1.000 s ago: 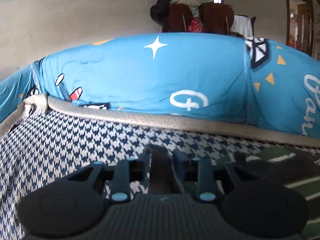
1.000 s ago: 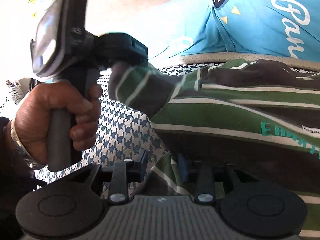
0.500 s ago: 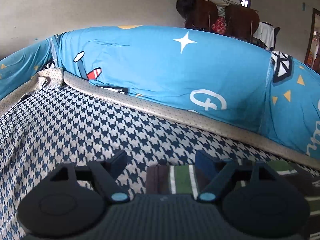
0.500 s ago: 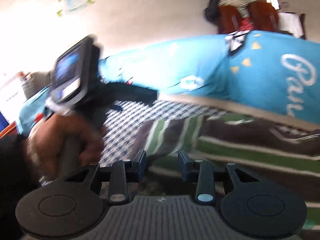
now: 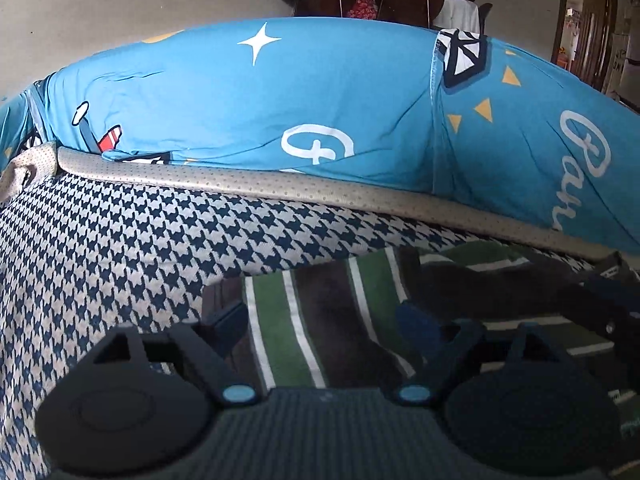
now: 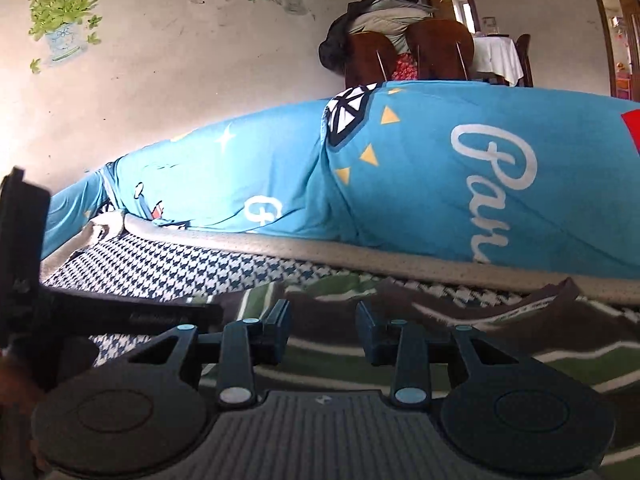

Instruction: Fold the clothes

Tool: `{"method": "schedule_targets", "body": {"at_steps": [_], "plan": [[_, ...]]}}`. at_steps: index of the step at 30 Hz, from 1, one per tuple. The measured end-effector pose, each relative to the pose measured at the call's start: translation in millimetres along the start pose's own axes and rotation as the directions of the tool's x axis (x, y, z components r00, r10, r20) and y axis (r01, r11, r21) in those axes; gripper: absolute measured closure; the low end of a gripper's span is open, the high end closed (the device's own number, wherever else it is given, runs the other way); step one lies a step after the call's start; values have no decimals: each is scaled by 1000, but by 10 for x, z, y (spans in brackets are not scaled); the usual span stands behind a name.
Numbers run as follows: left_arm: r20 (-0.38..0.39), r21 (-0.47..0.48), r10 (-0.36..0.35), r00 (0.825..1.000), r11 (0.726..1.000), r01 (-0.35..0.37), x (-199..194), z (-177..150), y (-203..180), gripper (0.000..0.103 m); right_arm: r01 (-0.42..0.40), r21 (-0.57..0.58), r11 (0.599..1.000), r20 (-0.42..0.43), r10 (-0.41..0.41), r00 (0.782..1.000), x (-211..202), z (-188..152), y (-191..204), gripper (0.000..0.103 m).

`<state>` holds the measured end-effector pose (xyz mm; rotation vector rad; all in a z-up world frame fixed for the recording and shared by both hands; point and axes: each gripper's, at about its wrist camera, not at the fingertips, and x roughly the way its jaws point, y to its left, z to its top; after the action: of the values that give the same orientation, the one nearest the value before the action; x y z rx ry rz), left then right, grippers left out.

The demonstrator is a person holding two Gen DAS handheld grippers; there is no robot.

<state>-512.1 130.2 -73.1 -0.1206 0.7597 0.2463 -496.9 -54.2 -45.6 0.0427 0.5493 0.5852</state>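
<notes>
A shirt striped in green, brown and white [image 5: 328,312] lies on a houndstooth cover [image 5: 100,248]. My left gripper [image 5: 322,326] hovers low over its sleeve end. The jaws are wide and still opening, and the cloth lies flat beneath them, pressed by neither pad. In the right wrist view the shirt [image 6: 480,320] spreads to the right. My right gripper [image 6: 325,332] sits just above it with the jaws partly apart. Only flat cloth shows through the gap. One of the left gripper's fingers [image 6: 160,312] reaches in from the left over the sleeve.
A bulky blue printed duvet [image 5: 280,100] rises behind a beige piped edge [image 5: 320,188] and bounds the far side. Beyond it stand brown chairs heaped with clothes [image 6: 404,48], a white-draped table [image 6: 496,56] and a doorway [image 5: 584,24]. The houndstooth cover continues to the left.
The left jaws went from shut on the sleeve to wide apart, and the sleeve now lies flat. The right gripper rose and tipped up, away from the shirt's body.
</notes>
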Motion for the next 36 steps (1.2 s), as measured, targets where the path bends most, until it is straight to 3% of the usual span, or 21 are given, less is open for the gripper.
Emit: {"method": "schedule_targets", "body": {"at_steps": [10, 16, 22, 24, 26, 28, 32, 36], "plan": [[-37, -15, -14, 999, 1000, 14, 44, 0, -15, 16, 72, -68, 995, -1, -73, 997, 331, 100, -168, 55], [-61, -5, -30, 998, 1000, 30, 59, -31, -71, 16, 62, -115, 991, -57, -69, 996, 616, 164, -288, 48], [-79, 14, -35, 996, 999, 36, 88, -60, -139, 15, 29, -144, 989, -166, -53, 985, 888, 92, -330, 48], [-81, 16, -34, 996, 999, 35, 97, -64, -150, 15, 31, -176, 984, -161, -60, 985, 895, 80, -291, 58], [-83, 16, -33, 996, 999, 34, 105, -65, -159, 15, 25, -194, 981, -160, -57, 986, 898, 85, -261, 81], [-82, 12, -29, 996, 999, 30, 113, -61, -159, 15, 22, -202, 979, -157, -54, 986, 895, 110, -238, 91], [-51, 5, -11, 999, 1000, 12, 77, -53, -163, 15, 104, -225, 969, -28, -113, 993, 814, 219, -191, 94], [-49, 17, 3, 999, 1000, -2, 87, -55, -196, 13, 206, -149, 967, 94, -194, 977, 818, 361, -213, 94]]}}
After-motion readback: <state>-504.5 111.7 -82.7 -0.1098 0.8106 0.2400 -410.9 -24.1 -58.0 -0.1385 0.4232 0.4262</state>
